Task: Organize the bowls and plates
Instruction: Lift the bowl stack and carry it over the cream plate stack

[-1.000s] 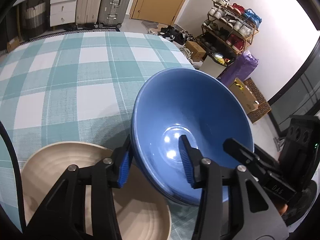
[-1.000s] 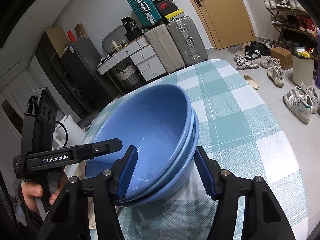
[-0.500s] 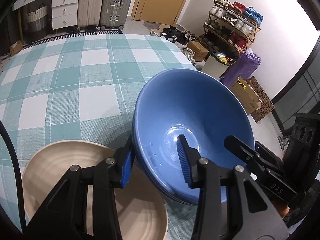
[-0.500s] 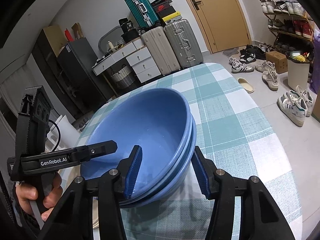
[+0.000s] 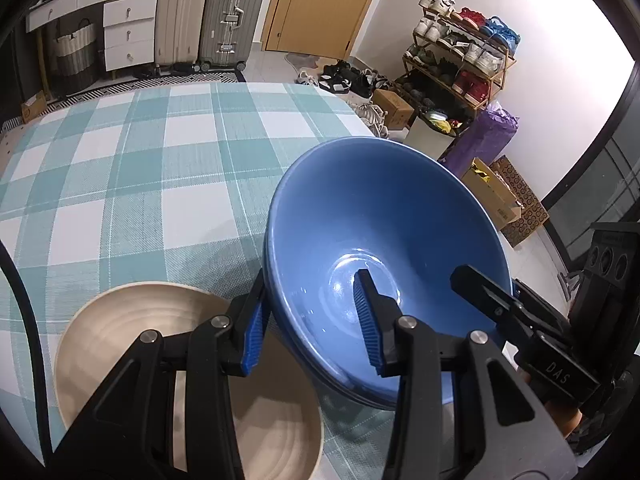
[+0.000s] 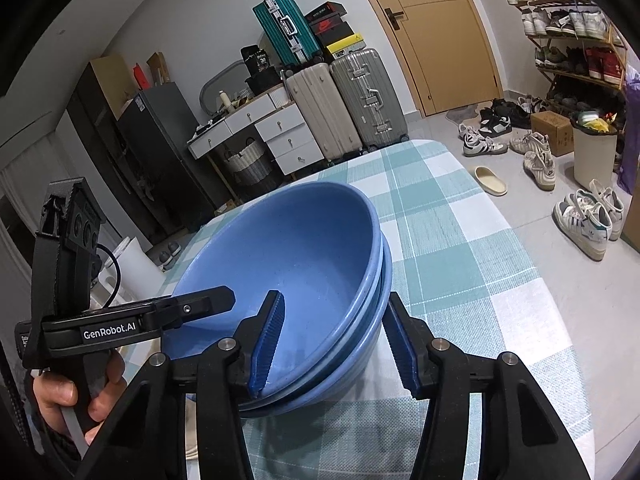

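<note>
A stack of blue bowls [image 5: 380,220] hangs tilted over the checked tablecloth [image 5: 160,160], its near side above a beige plate [image 5: 120,320]. My left gripper [image 5: 310,280] is shut on the stack's wall, one blue pad outside and one inside. In the right wrist view my right gripper [image 6: 335,296] grips the opposite side of the blue bowls [image 6: 288,248] the same way, one pad in the bowl and one against the outer wall. The left gripper [image 6: 192,308] reaches in from the left there, held by a hand [image 6: 60,396].
The table's rounded far edge [image 6: 460,152] drops to a floor strewn with shoes [image 6: 584,224]. Suitcases [image 6: 348,100], a drawer unit [image 6: 280,128] and a shoe rack [image 5: 460,52] stand beyond. Bare cloth stretches behind the bowls.
The right gripper's jaws have drawn in a little onto the bowl stack. The left gripper's hold looks the same, and both views have shifted only slightly.
</note>
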Motion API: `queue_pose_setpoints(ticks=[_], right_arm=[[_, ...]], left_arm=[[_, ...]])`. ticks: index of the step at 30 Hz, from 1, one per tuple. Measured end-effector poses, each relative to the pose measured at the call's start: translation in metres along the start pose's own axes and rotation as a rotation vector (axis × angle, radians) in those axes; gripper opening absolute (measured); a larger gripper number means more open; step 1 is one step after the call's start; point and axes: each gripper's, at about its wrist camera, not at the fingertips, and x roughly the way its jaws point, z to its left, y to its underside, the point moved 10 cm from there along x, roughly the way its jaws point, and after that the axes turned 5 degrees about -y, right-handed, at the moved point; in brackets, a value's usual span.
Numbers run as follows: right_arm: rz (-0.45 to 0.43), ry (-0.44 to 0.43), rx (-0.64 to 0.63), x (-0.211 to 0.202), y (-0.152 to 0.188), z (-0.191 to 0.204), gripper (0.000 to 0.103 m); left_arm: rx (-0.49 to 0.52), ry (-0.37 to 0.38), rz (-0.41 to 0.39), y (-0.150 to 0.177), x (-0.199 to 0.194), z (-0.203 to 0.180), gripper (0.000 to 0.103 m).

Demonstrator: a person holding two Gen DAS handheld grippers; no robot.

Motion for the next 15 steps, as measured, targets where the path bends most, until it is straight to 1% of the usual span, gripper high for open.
queue_pose_setpoints(ticks=[15], right_arm=[[-0.042,-0.012,-0.050,-0.021,-0.010,0.028,0.053]], left_arm=[[0.000,-0.011,-0.067,0.004,-0.049,-0.001,0.038]])
